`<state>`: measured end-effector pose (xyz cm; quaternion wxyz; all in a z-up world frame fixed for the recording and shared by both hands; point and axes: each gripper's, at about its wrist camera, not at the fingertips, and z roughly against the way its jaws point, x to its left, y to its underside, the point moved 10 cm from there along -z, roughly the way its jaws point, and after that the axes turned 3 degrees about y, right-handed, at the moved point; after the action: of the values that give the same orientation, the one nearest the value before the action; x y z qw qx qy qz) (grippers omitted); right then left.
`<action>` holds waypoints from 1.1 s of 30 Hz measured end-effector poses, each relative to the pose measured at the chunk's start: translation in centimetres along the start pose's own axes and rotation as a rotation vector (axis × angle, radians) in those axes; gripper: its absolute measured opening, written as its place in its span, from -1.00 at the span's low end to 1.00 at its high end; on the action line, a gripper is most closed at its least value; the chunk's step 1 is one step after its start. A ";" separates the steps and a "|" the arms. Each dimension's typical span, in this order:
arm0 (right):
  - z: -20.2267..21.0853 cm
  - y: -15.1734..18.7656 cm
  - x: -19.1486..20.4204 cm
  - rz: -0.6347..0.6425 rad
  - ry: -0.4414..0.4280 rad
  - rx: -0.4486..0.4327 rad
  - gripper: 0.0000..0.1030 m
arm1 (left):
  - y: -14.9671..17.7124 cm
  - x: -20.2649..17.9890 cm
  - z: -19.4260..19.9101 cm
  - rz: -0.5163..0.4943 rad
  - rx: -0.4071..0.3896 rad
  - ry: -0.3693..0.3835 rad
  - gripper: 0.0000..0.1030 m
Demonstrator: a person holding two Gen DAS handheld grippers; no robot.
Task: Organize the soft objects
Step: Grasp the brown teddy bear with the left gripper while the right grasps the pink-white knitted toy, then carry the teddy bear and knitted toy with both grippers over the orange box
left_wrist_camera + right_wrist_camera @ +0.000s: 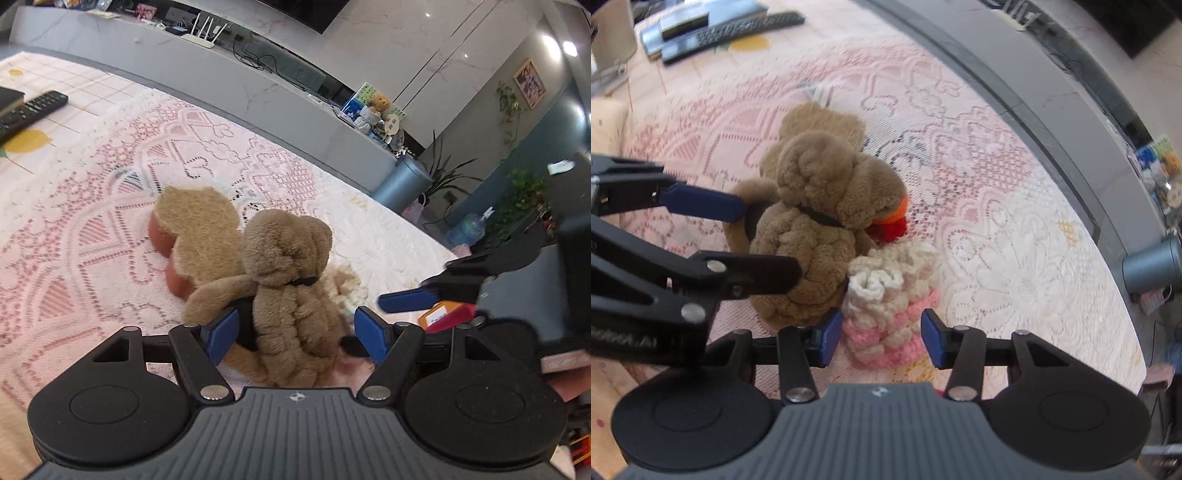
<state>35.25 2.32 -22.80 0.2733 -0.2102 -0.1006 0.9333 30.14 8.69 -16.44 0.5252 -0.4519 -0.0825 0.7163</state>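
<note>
A brown plush bear point(291, 284) sits on the pink lace tablecloth point(92, 229), back to the camera. My left gripper point(301, 334) is open with its blue pads on either side of the bear's body, not pressing it. Behind it lies a tan plush with red-brown feet point(195, 229). In the right wrist view the bear point(820, 221) sits left of a white and pink crocheted piece point(890, 295). My right gripper point(881, 338) is open around the crocheted piece. An orange-red soft item point(895, 221) peeks out beside the bear.
A remote control point(29, 110) and a dark box lie at the table's far left. A grey counter point(258, 99) with a router point(203, 35) and cables runs behind the table. A grey bin point(402, 184) and plants stand at the right.
</note>
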 end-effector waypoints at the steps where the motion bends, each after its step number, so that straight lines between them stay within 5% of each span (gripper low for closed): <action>1: -0.3 0.0 0.0 0.002 -0.003 0.007 -0.08 | 0.0 0.0 -0.3 0.005 0.004 -0.003 0.62; 8: -1.8 0.3 0.4 -0.006 -0.039 0.018 -0.23 | 0.2 0.2 -1.8 0.000 0.014 -0.045 0.59; 16: -1.4 0.4 0.3 -0.023 -0.059 -0.014 -0.42 | 0.6 -0.4 -1.4 -0.112 0.001 -0.098 -0.15; 19: -0.8 0.4 -0.2 -0.064 -0.057 -0.032 -0.48 | 0.5 -0.7 -1.0 -0.125 -0.018 -0.095 -0.27; 26: 2.6 0.5 -1.0 -0.213 -0.059 -0.126 -0.73 | 0.5 -1.1 2.0 -0.122 -0.099 -0.083 -0.35; 33: 6.3 1.6 -0.2 -0.432 -0.140 -0.220 -0.73 | 0.7 -0.8 5.6 -0.094 -0.124 -0.104 -0.35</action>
<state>31.86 0.42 -17.63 0.4342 -0.1472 -0.2629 0.8489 25.58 9.72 -13.23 0.5242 -0.4415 -0.1749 0.7069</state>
